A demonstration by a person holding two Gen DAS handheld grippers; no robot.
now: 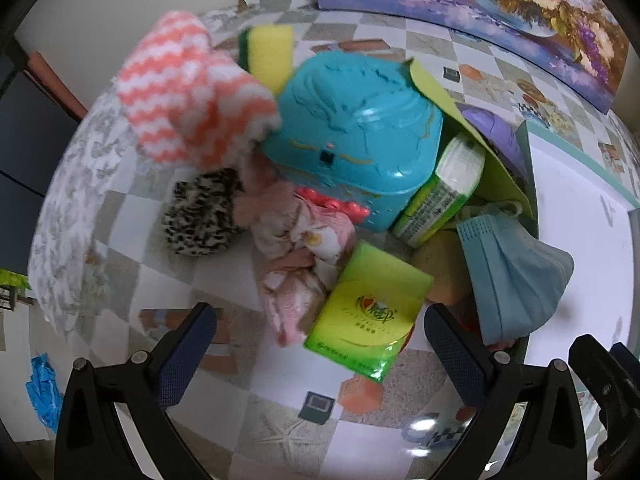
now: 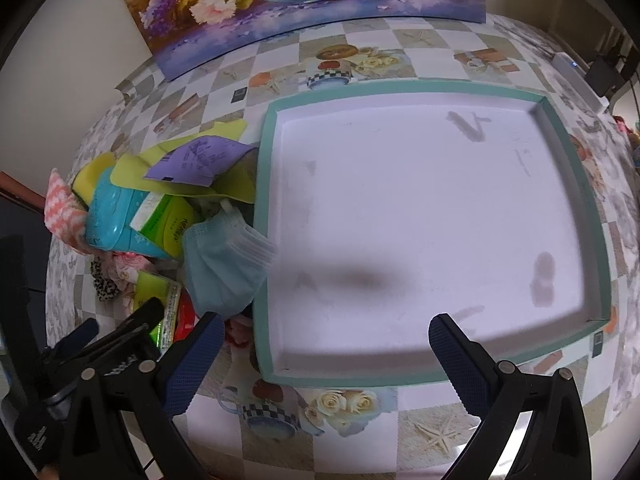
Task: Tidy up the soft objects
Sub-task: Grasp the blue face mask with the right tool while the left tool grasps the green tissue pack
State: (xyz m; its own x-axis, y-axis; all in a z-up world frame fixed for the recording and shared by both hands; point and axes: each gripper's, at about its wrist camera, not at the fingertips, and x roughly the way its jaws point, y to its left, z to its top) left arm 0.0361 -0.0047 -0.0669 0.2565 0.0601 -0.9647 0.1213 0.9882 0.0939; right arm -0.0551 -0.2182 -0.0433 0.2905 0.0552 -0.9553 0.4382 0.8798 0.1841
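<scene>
A glossy patterned tablecloth (image 2: 360, 412) reflects light at its near edge, beneath a pile of mixed goods. A knitted orange-and-white cloth (image 1: 188, 92) looks fluffy and matt; the yellow sponge (image 1: 272, 54) beside it is porous. The turquoise box (image 1: 352, 132) is smooth, shiny moulded plastic, and the green tissue pack (image 1: 372, 312) wears slick, reflective film. A blue face mask (image 1: 516, 276) shows pleated, matt non-woven fabric, while the leopard-print piece (image 1: 200, 216) appears furry. On the right, the tray (image 2: 580, 184) has a matt white, smudged floor. Both grippers' finger pads (image 2: 460, 364) carry finely dimpled blue rubber on matt black plastic frames.
</scene>
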